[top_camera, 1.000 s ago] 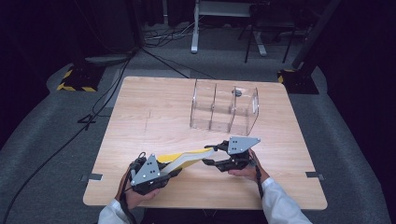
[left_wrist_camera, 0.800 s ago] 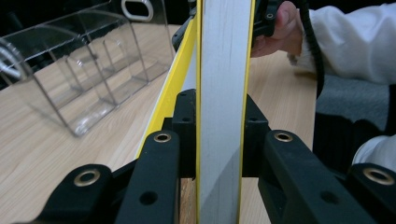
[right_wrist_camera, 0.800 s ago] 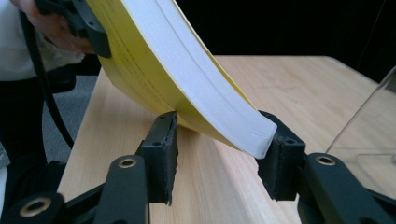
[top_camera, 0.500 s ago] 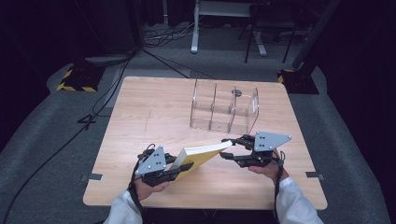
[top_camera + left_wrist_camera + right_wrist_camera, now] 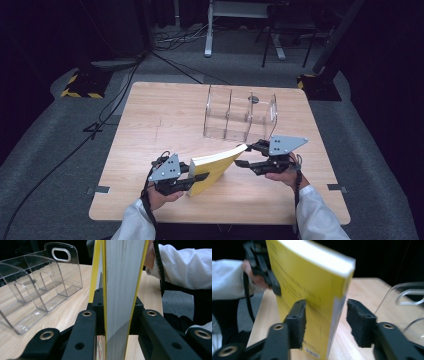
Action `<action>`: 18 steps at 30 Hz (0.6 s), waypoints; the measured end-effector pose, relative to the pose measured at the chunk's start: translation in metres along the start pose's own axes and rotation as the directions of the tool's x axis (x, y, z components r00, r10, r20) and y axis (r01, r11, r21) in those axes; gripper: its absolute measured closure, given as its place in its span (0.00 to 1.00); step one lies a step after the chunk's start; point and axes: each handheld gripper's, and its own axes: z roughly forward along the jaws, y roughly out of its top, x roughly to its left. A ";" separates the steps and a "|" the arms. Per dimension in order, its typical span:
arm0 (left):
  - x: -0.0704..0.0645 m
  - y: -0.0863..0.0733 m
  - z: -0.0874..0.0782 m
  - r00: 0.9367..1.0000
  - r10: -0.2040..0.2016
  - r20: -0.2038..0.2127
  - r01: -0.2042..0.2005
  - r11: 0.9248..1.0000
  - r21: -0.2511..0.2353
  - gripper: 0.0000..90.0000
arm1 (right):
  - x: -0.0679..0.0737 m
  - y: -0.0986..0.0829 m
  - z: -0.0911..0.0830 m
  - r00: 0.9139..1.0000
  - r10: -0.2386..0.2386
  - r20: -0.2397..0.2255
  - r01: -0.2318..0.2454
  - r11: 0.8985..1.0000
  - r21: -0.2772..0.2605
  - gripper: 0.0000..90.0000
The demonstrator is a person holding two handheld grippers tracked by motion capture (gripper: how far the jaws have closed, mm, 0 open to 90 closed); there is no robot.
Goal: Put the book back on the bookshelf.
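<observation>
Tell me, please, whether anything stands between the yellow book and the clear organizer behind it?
Nothing visible does. The yellow book is clamped in the left tongs, with the open right tongs at its far corner. Bare table lies between it and the clear organizer.

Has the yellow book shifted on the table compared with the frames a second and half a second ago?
Yes. The yellow book has tipped up on edge, held by the left tongs, its raised end nearer the clear organizer than before.
</observation>
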 end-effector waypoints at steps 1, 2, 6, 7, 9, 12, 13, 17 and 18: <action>0.001 -0.002 -0.003 1.000 -0.005 -0.002 0.005 1.000 -0.001 0.83 | -0.001 -0.002 0.007 1.000 0.008 -0.009 -0.008 1.000 0.019 0.53; 0.002 -0.003 -0.005 1.000 -0.010 -0.005 0.010 1.000 -0.001 0.83 | -0.001 -0.003 0.013 1.000 0.006 -0.010 -0.006 1.000 0.027 0.53; 0.004 -0.006 -0.011 1.000 -0.013 -0.018 0.013 1.000 -0.001 0.83 | -0.003 -0.005 0.032 1.000 0.014 -0.028 -0.013 0.999 0.043 0.50; 0.004 -0.007 -0.013 1.000 -0.018 -0.017 0.018 1.000 -0.003 0.83 | -0.004 -0.006 0.035 0.999 0.017 -0.038 -0.015 0.999 0.041 0.50; 0.005 -0.008 -0.016 1.000 -0.024 -0.018 0.024 1.000 -0.006 0.83 | -0.004 -0.006 0.042 0.999 0.012 -0.051 -0.009 0.999 0.052 0.49; 0.006 -0.010 -0.017 0.999 -0.031 -0.019 0.031 0.999 -0.007 0.83 | -0.004 -0.007 0.050 0.997 0.014 -0.075 -0.009 0.997 0.071 0.50; 0.006 -0.010 -0.018 0.999 -0.033 -0.021 0.033 0.999 -0.009 0.83 | -0.003 -0.007 0.052 0.997 0.015 -0.076 -0.010 0.997 0.072 0.50; 0.007 -0.017 -0.025 0.998 -0.057 -0.042 0.056 0.998 -0.009 0.82 | -0.003 -0.009 0.052 0.997 0.021 -0.080 -0.015 0.998 0.064 0.61; 0.007 -0.018 -0.026 0.997 -0.060 -0.047 0.059 0.998 -0.012 0.82 | -0.002 -0.011 0.051 0.995 0.025 -0.093 -0.020 0.998 0.058 0.63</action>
